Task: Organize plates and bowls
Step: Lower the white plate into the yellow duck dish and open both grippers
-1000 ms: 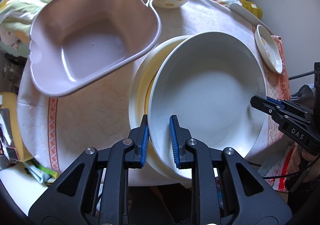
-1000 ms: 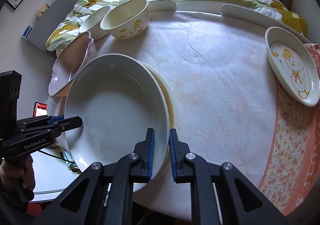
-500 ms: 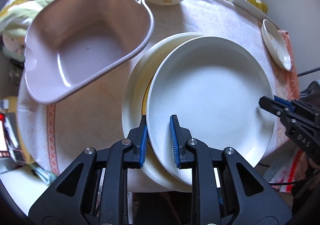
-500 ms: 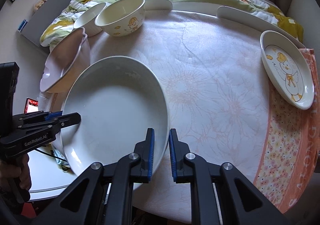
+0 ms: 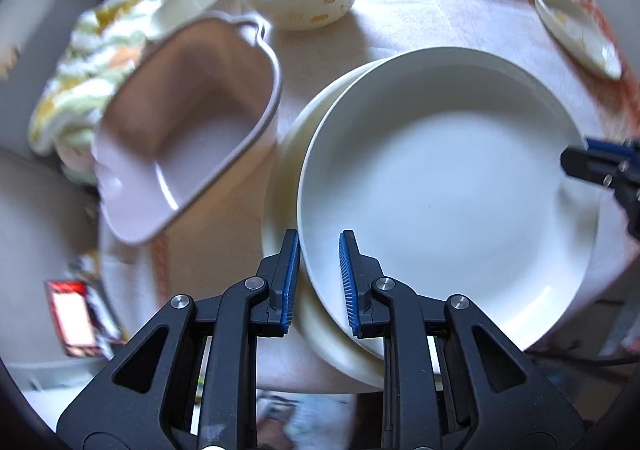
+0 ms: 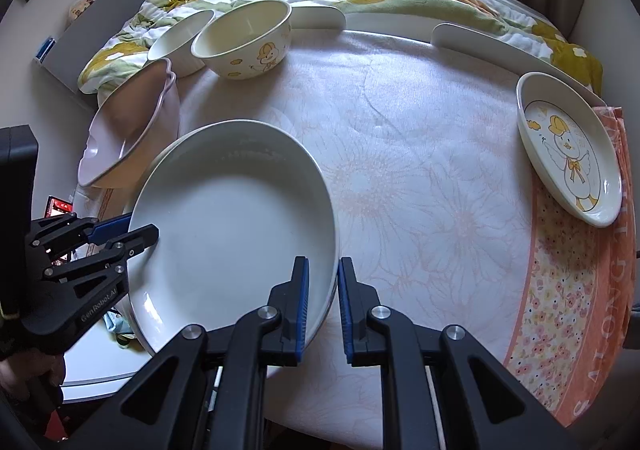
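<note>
Both claws, left claw and right claw, grip one white plate.

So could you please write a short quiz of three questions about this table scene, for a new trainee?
1. True or false: both grippers grip the rim of the large white deep plate.
2. What lies directly beneath it?
3. The shallow oval dish with a duck drawing is: A) stacked in a bowl, B) alone near the table's right edge, C) held by a gripper.

Key:
1. True: the left gripper and the right gripper each clamp the rim.
2. A cream plate.
3. B
</note>
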Available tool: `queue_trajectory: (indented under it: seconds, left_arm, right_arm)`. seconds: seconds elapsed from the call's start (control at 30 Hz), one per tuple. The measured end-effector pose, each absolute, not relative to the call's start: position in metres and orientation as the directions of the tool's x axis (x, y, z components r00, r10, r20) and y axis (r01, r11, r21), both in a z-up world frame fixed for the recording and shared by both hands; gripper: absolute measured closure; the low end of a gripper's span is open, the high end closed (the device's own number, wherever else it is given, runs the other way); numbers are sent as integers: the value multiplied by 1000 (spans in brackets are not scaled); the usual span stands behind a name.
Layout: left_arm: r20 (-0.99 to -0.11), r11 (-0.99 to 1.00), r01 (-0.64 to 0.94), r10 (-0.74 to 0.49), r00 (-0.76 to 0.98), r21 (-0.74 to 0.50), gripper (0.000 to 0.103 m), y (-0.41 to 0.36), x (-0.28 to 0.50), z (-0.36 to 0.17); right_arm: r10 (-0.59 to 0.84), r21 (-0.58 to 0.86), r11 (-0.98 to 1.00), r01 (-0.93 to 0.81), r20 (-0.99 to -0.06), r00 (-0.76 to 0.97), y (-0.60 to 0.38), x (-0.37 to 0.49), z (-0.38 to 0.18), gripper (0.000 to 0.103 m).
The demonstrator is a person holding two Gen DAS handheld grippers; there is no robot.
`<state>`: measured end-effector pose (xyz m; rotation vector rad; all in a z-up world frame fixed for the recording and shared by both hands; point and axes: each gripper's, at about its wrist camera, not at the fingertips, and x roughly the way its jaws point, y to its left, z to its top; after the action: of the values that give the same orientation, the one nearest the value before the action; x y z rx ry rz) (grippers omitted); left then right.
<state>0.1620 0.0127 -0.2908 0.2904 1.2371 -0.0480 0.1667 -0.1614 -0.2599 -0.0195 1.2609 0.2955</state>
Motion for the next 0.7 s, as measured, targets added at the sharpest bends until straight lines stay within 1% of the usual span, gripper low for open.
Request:
queue_trajectory:
  seconds: [0.03,0.07,0.2,0.3,0.4,0.5,0.53,0.7]
  left_arm:
    - [-925,951,205,151,348,233,85,9,161,-290]
    - [-923,948,208,158,350,241,85,8,160,-291]
    - [-925,951,207,145,350,227,85,11,161,-289]
    - [-922,945,217,156,355,243,85,10,160,-289]
    - [-909,928,235,188,373,288,85,3,158,-292]
    - [-877,894,254,245,413,369,85,-3,154,-294]
    - [-873,891,252,252,417,377,85,-2,155,-294]
    - [-882,905,249,222,416,345,85,4,158,-292]
  right_arm:
    - [212,151,961,-230,-939,271,-161,167,-260,90]
    - [213,151,961,-232,-939,269,-160,167,-260,90]
    - [208,145,962,-232,-940,272,-159,166,-260,90]
    - [203,141,963,-231,-940,274,-158,166,-260,90]
    - [199,137,964,-228,-940,277,-158,166,-260,90]
    - [202,140,963,-230,-940,275,-157,165,-261,90]
    - [202,139,963,-231,-940,275,-156,165,-261,90]
    - [200,138,964,-228,-939,281,-153,165,-262,90]
